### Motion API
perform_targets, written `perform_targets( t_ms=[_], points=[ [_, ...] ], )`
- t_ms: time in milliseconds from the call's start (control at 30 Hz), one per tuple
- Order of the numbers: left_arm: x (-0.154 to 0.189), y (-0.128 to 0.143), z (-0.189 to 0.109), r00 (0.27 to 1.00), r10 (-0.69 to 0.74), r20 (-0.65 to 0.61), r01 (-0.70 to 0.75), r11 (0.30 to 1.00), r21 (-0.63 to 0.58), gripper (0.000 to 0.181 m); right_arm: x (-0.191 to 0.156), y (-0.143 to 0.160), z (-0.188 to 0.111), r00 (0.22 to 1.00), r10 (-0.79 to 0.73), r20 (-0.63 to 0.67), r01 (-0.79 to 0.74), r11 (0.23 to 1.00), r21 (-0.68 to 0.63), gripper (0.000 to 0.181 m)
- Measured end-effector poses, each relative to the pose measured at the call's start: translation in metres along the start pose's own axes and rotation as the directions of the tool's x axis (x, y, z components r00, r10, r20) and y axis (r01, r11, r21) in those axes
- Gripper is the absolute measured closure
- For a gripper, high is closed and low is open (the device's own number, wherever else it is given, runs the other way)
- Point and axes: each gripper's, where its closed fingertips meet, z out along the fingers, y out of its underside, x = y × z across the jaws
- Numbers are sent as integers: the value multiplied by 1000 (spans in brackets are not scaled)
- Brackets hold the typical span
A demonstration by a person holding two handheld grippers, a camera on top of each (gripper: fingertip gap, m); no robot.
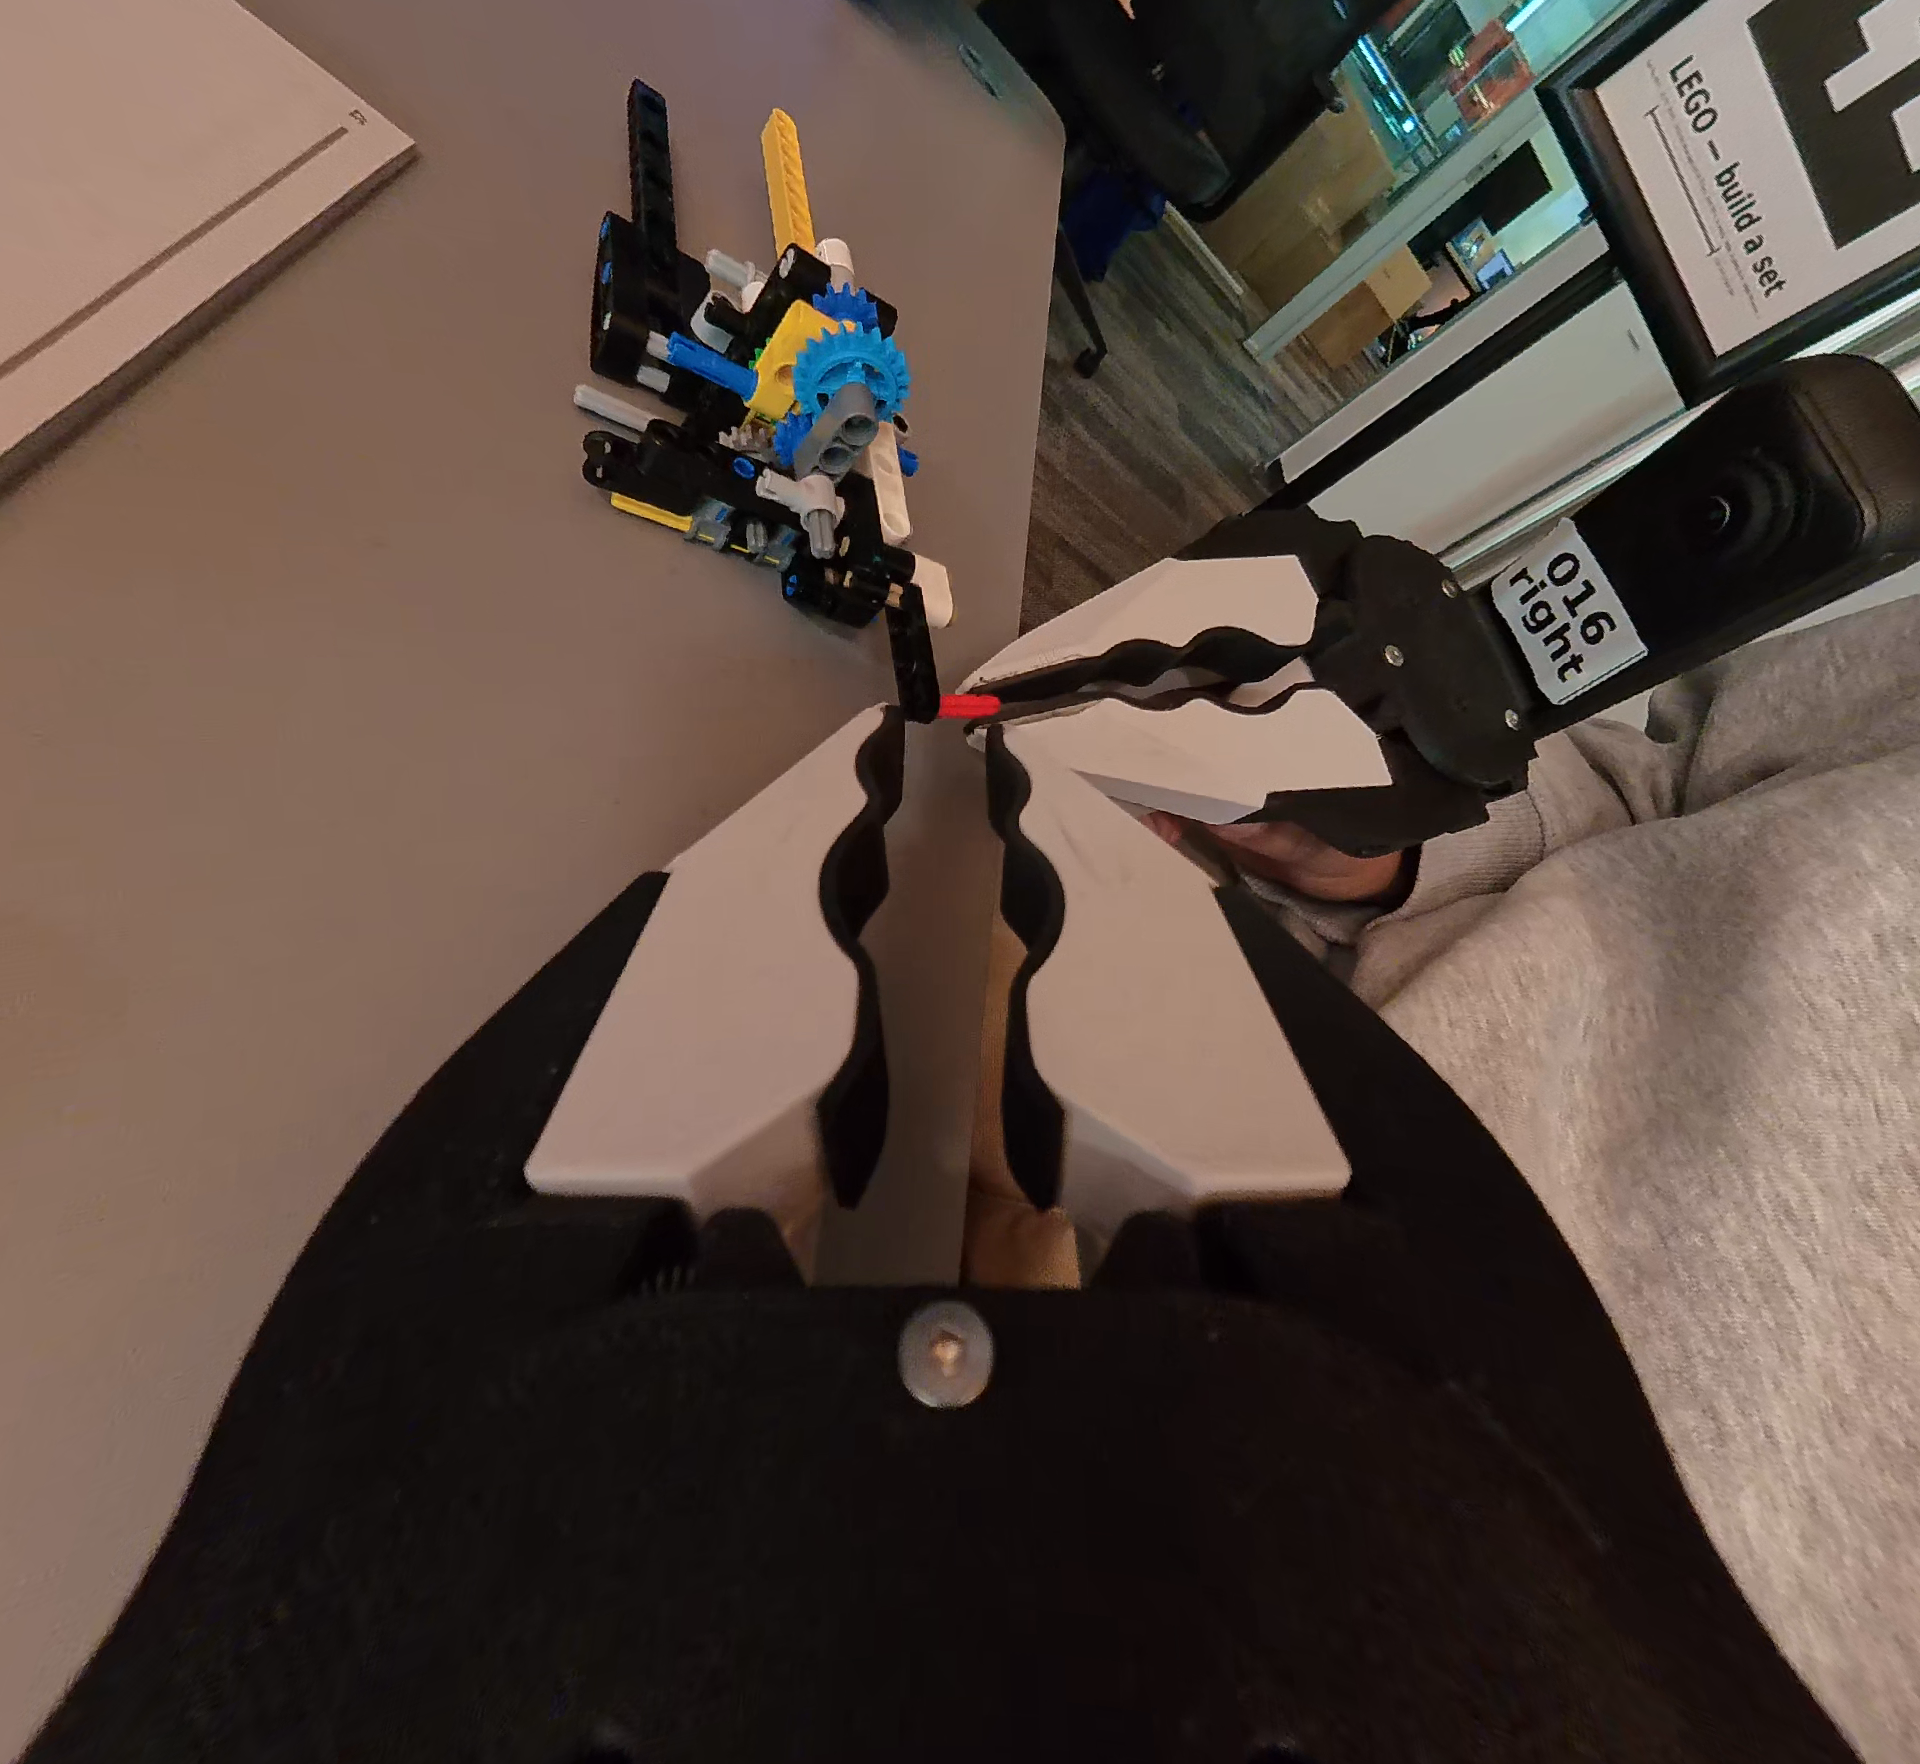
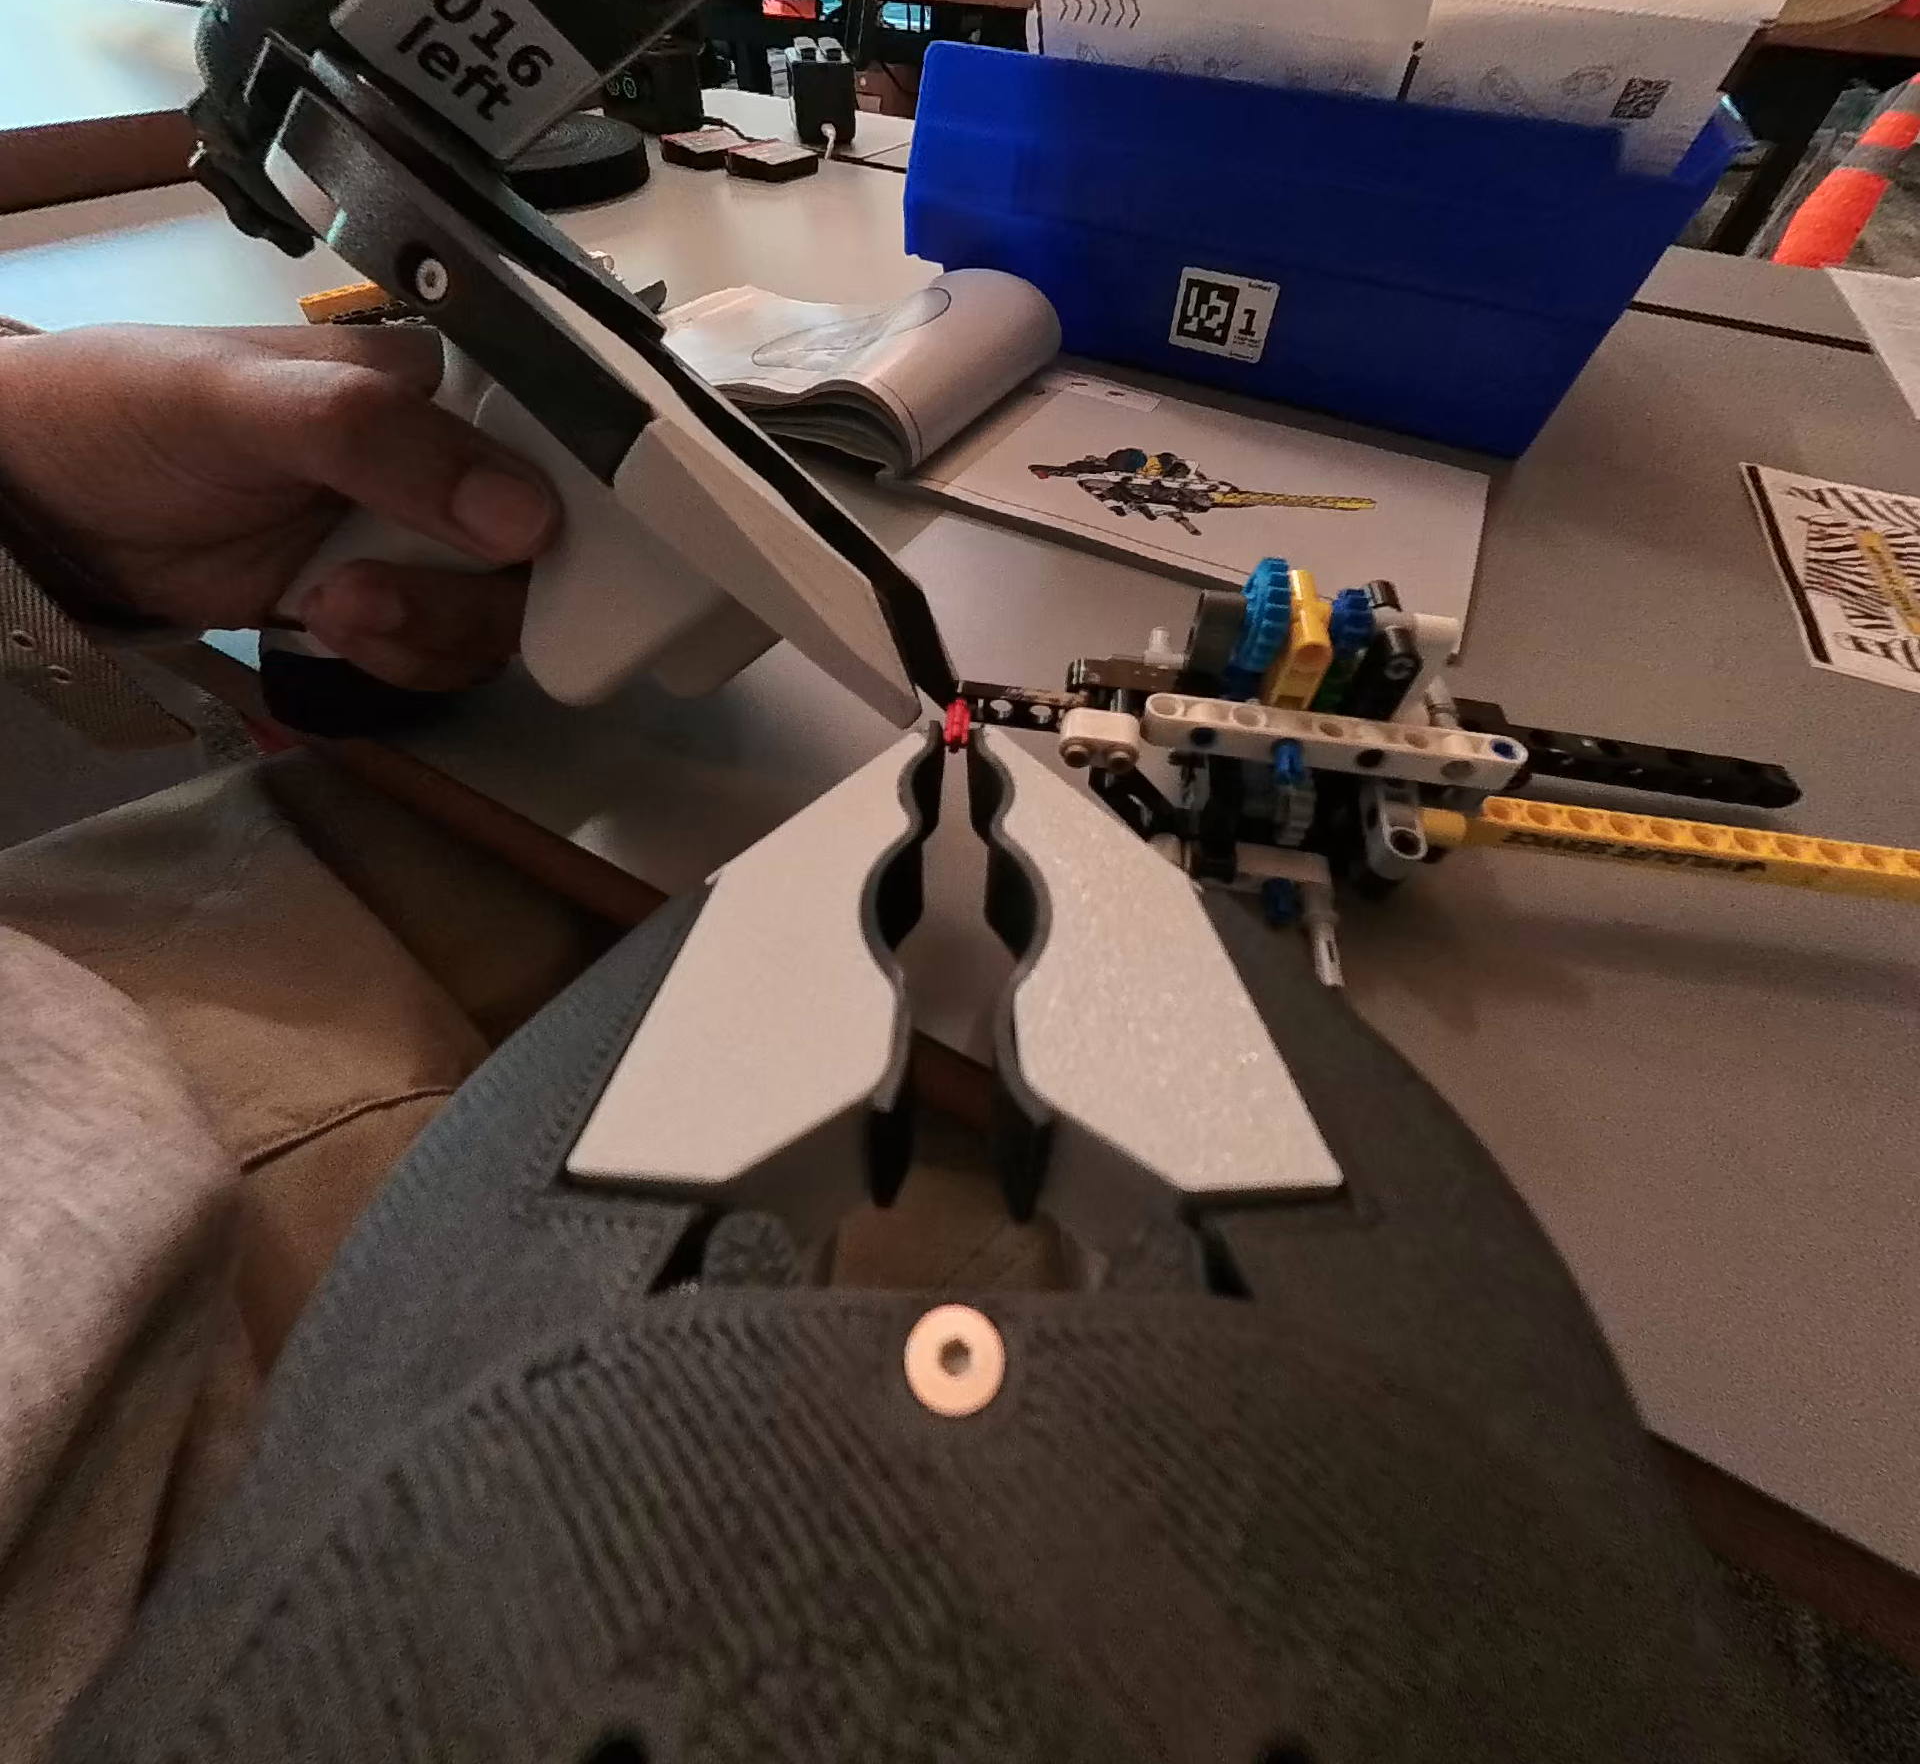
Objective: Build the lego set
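Observation:
The partly built lego model [image 1: 790,405], made of black, white and yellow beams with blue gears, lies on the grey table near its edge. It also shows in the right wrist view [image 2: 1299,706]. A thin black beam [image 1: 912,644] sticks out of it toward me; in the right wrist view [image 2: 1013,706] its holed end is free. My right gripper [image 2: 954,746] is shut on a small red pin [image 2: 956,722] and holds it against that beam's end hole. From the left wrist view the right gripper [image 1: 971,715] and the pin [image 1: 966,704] come in from the right. My left gripper [image 1: 938,727] is open, its tips beside the beam's end.
A blue bin [image 2: 1247,208] with paper bags stands at the back. An open instruction booklet [image 2: 1195,488] lies behind the model, and a sticker sheet [image 2: 1839,571] lies at the right. The table edge [image 1: 1039,364] runs close to the model. A framed sign [image 1: 1766,104] stands beyond it.

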Motion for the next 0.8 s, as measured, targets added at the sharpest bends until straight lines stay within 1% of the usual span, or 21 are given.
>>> perform_targets(
  t_ms=[33, 400, 700, 800],
  points=[
    [0, 0, 0, 1000, 0, 1, 0, 1000, 1, 167, 0, 0, 0, 1000, 1, 0, -1, 1000, 0, 178],
    [0, 0, 0, 999, 31, 23, -31, 1000, 0, 169, -1, 4, 2, 1000, 4, 4, -4, 1000, -24, 179],
    [-3, 0, 1, 994, 84, 77, -83, 996, -15, 175, -1, 5, 2, 1000, 13, 14, -12, 999, -35, 179],
    [-6, 0, 1, 988, 106, 109, -104, 994, -24, 181, -2, 5, 2, 1000, 21, 20, -20, 999, -36, 179]
  ],
)
